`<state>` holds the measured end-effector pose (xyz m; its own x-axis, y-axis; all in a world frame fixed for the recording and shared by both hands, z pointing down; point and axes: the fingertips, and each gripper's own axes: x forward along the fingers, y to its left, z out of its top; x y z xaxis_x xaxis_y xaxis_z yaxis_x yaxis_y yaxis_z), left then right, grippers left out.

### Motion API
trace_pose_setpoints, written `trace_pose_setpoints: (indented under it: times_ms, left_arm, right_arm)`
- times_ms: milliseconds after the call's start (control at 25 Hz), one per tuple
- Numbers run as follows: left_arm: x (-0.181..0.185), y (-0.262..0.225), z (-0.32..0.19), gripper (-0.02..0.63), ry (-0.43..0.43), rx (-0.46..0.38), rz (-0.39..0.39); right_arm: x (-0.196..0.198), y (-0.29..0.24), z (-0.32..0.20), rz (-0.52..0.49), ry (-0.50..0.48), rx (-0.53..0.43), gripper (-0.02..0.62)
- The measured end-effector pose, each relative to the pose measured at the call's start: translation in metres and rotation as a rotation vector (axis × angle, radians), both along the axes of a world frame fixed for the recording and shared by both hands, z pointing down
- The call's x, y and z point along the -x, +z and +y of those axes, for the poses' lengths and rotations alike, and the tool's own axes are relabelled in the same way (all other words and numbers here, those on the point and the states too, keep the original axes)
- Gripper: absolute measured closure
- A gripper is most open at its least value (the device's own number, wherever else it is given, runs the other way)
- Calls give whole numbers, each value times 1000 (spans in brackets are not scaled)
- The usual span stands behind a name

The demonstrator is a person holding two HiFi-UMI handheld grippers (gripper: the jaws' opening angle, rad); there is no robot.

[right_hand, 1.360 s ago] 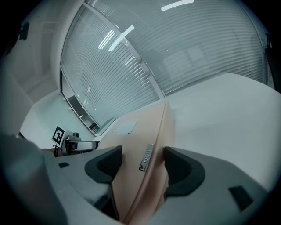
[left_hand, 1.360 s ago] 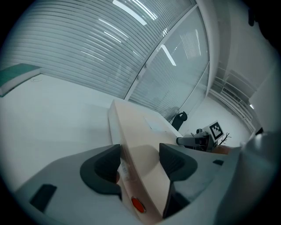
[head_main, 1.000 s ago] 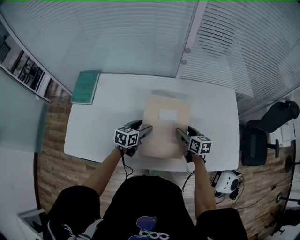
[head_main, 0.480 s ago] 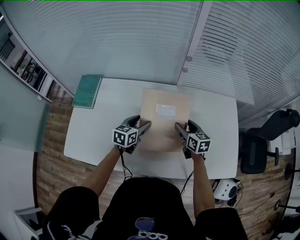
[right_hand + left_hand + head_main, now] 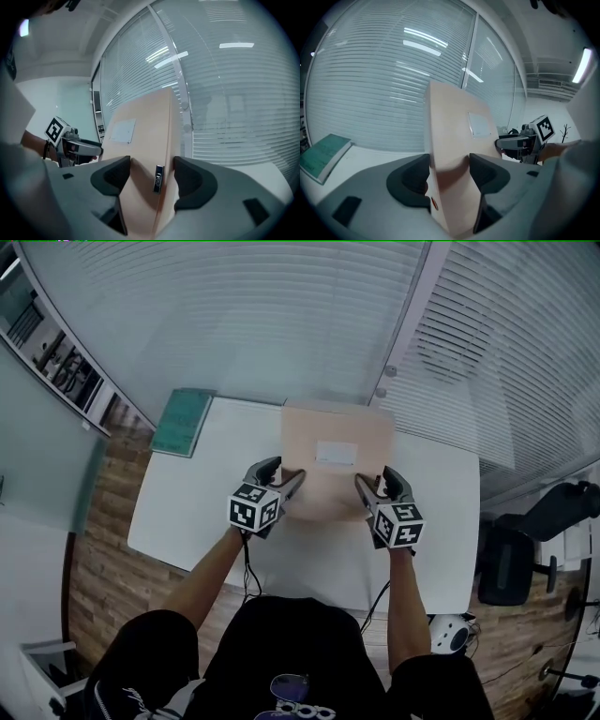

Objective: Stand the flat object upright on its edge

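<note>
Surroundings: white tabletop [image 5: 187,512] set against a wall of window blinds [image 5: 234,315]. A green book [image 5: 183,423] lies flat at the far left corner, well apart from everything else. To the right of the tabletop, on the wood floor [image 5: 103,568], stands a dark office chair [image 5: 511,559]. A small white device [image 5: 450,634] sits lower down, near the person's right side.

Task's thing: a flat beige box [image 5: 323,488] with a white label [image 5: 336,453] on its broad face. It is over the far middle of the tabletop, tipped up steeply with the labelled face toward the person. Its top edge shows against the blinds. Cannot tell whether its lower edge touches the tabletop.

Left tool [image 5: 286,479]: clamped on the box's left side edge, pads pressed to both faces. Its jaws have just been closing a little further on it.

Right tool [image 5: 377,482]: clamped on the right side edge in the same way, box wedged between the pads.

Pose: both forearms reach forward from the body, roughly parallel. The tools face each other across the box and point slightly downward. Each tool shows in the other's view, beyond the box.
</note>
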<state>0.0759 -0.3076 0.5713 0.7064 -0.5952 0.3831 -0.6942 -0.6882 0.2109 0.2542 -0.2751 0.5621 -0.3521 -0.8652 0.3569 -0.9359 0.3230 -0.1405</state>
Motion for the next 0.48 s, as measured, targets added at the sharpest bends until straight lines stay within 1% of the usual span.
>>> trace_pose_setpoints:
  times_ms: [200, 480]
  left_arm:
    - [-2, -20, -15, 327, -19, -98, -45]
    - [-4, -38, -30, 334, -54, -184, -64]
  right_arm:
    - [-3, -15, -13, 49, 2, -69, 293]
    - [-5, -34, -29, 97, 13, -140, 296]
